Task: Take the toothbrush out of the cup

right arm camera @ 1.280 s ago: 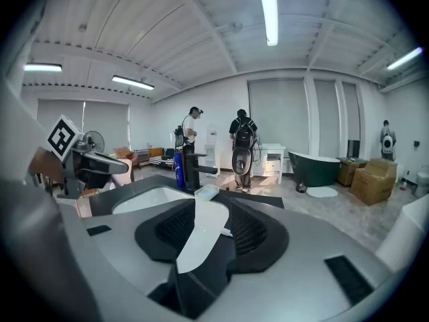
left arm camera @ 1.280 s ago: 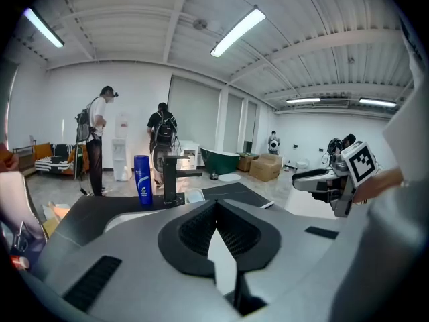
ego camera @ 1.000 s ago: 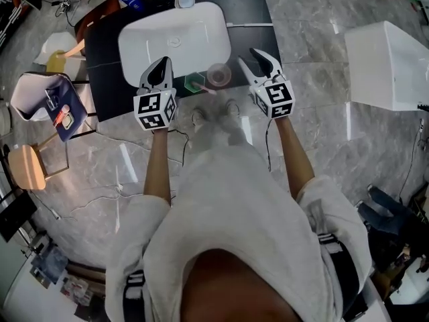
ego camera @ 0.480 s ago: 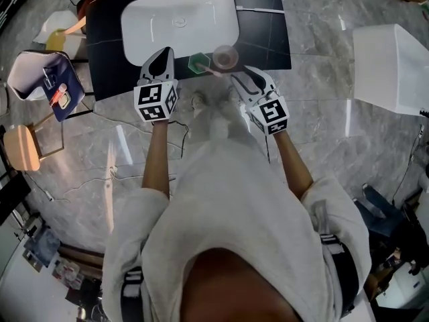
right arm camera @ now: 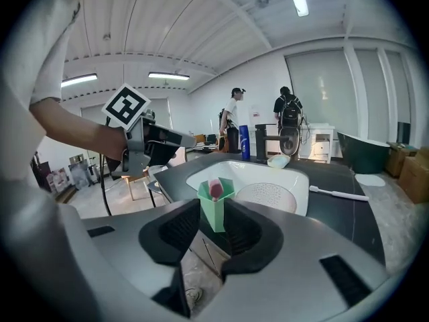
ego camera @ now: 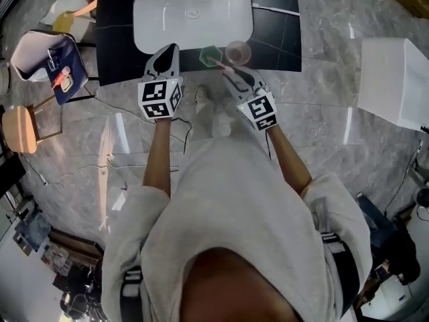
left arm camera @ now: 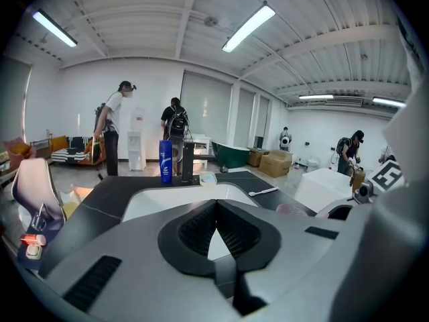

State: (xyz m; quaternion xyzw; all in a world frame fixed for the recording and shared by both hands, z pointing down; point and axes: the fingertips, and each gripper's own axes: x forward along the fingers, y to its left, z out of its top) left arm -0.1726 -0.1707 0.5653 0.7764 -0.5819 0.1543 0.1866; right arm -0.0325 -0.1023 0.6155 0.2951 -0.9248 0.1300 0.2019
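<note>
Now aims the right gripper (ego camera: 233, 79) at the green cup (right arm camera: 216, 213) just ahead, jaws partway apart and just now closing, framing the cup but pressing on nothing. Holds the left gripper (left arm camera: 216, 203) closed and empty, farther off to the cup's left. Finds the pink toothbrush (right arm camera: 214, 189) in that cup, handle seemingly tilted toward the right gripper, at the dark counter's (right arm camera: 362, 213) front edge, before the white sink (right arm camera: 281, 173).

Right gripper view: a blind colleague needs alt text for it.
The right gripper, jaws apart and just closing, frames a green cup with a pink toothbrush, not yet gripped, on a dark counter by a white sink. The left gripper shows at left.
</note>
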